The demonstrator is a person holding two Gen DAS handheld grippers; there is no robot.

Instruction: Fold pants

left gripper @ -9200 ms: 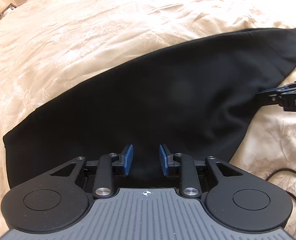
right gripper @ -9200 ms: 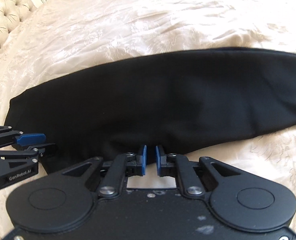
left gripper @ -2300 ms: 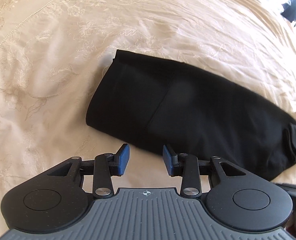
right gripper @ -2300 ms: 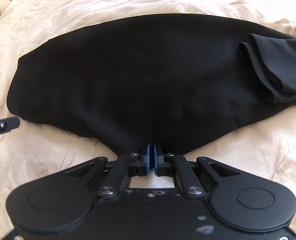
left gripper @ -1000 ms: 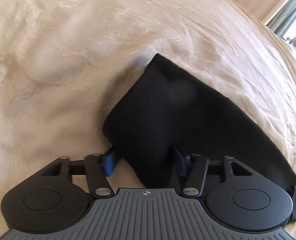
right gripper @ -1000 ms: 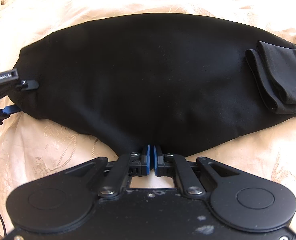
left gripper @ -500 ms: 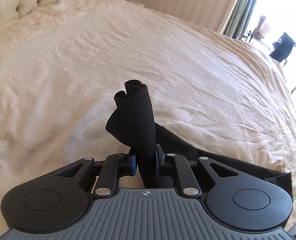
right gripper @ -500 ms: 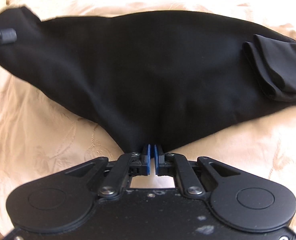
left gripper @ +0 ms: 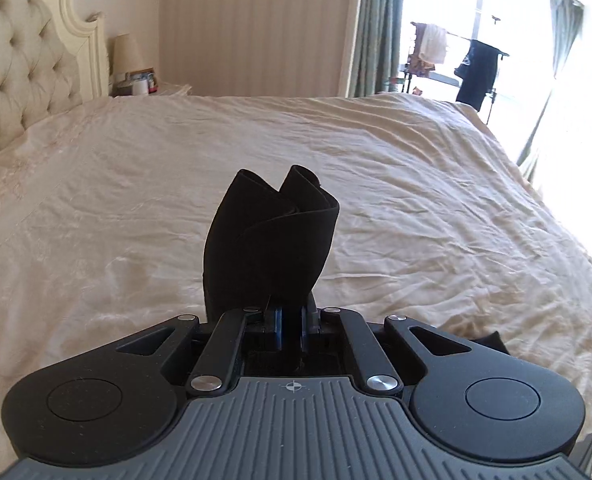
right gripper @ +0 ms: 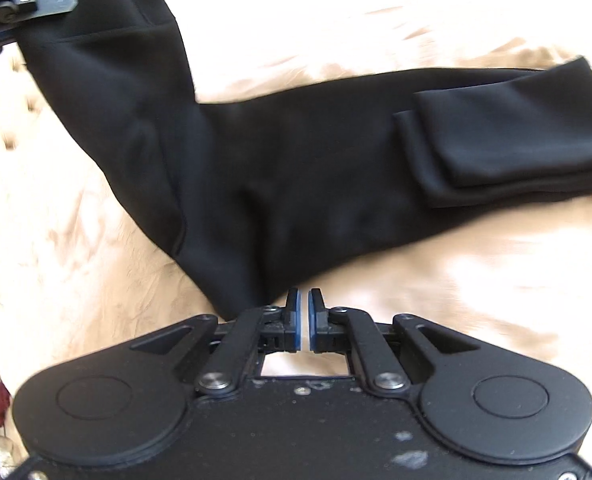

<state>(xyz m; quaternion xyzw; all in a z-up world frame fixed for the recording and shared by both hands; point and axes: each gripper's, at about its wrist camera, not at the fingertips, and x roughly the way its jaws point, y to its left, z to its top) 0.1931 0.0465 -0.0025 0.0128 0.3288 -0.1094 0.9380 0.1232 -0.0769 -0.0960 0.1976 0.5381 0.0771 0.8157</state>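
The black pants (right gripper: 296, 160) lie on a cream bedspread (right gripper: 475, 280), with a folded leg end (right gripper: 515, 136) resting on top at the right. My left gripper (left gripper: 292, 322) is shut on one end of the pants (left gripper: 268, 240) and holds it up in the air; it shows at the top left of the right wrist view (right gripper: 28, 0), with the cloth hanging from it. My right gripper (right gripper: 303, 320) is nearly shut with a thin gap, at the near edge of the pants. No cloth shows between its pads.
The bedspread (left gripper: 415, 200) stretches wide and wrinkled beyond the pants. A tufted headboard (left gripper: 20, 76) and a nightstand with a lamp (left gripper: 126, 60) stand at the far left. Curtains and a bright window with a clothes rack (left gripper: 455, 52) are at the far right.
My left gripper closed on the pants end and lifted it high, tilting up toward the room. The pants have pulled up at the left. The cloth no longer sits between my right pads.
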